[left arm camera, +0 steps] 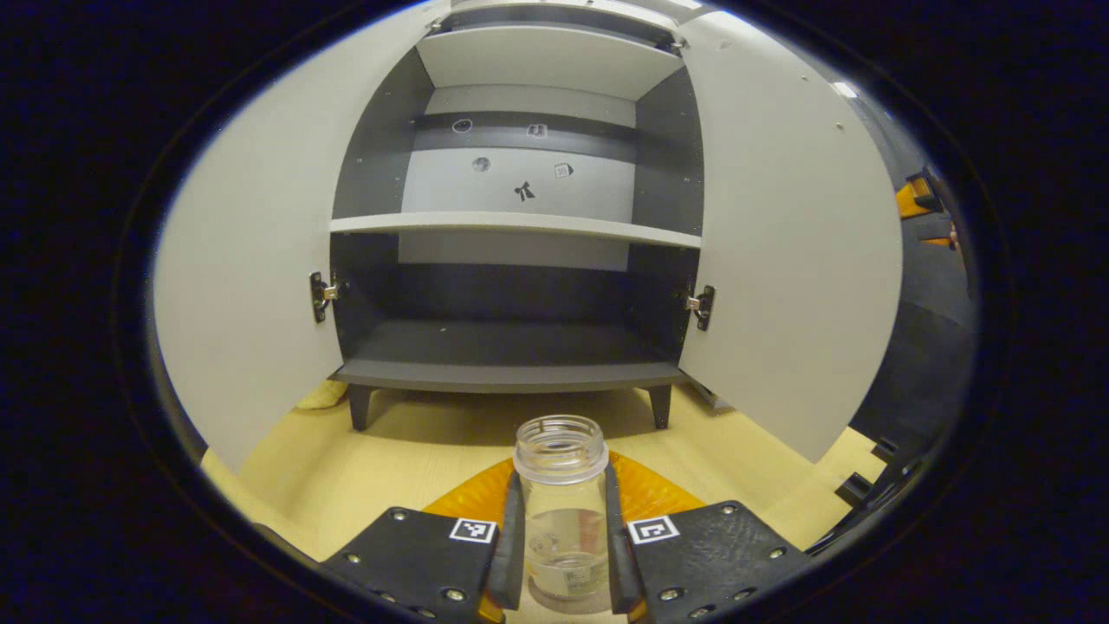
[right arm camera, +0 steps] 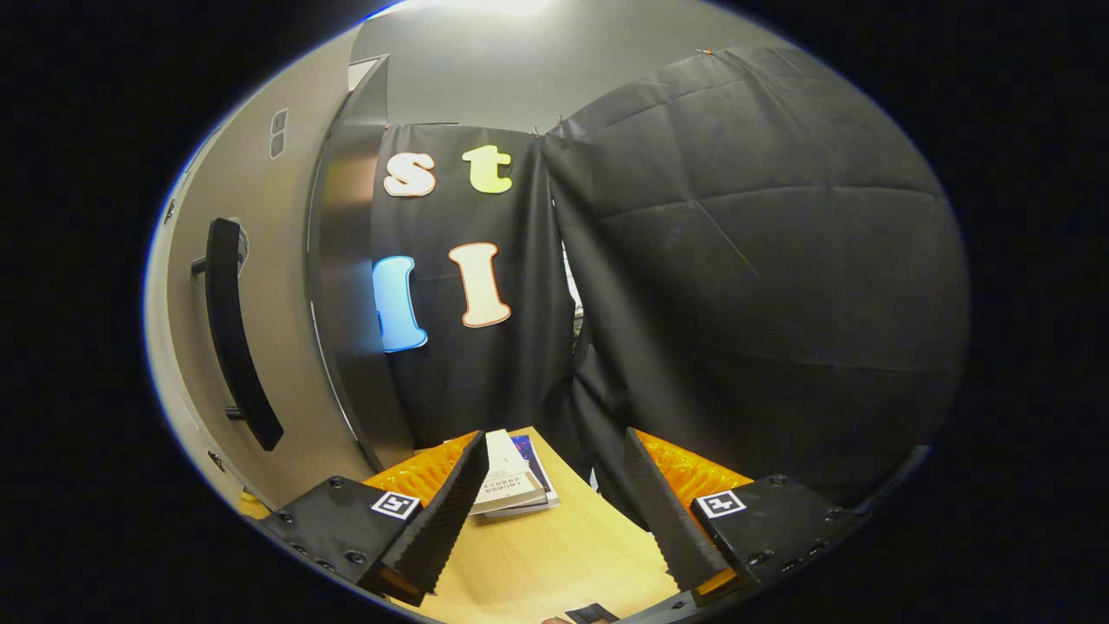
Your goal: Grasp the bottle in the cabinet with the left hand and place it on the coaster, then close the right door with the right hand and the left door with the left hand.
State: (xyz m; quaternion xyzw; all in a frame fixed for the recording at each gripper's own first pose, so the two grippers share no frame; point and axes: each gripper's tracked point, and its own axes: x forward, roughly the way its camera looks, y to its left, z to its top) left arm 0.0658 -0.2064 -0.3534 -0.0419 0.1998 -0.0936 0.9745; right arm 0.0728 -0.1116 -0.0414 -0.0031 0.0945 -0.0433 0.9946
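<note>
Bottle (left arm camera: 563, 511) clear, lidless, clamped betw. left gripper (left arm camera: 565, 542) fingers, out of cabinet (left arm camera: 511, 373), low over tabletop. Coaster not made out. Step: carry/place. Next: find coaster, set bottle upright, release. Right gripper (right arm camera: 559, 511) fingers apart, empty, nr right door (right arm camera: 186, 347); both doors open.

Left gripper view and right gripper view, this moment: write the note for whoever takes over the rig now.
Left tool: shut on the clear lidless glass bottle, out of the grey two-door cabinet, low over the wooden table. Coaster contact: cannot tell.
Right tool: open, empty, beside the right door's black handle.
Done: bottle taken out.
Left: release the bottle on the coaster, then close the right door, then the left door; both stand open.
</note>
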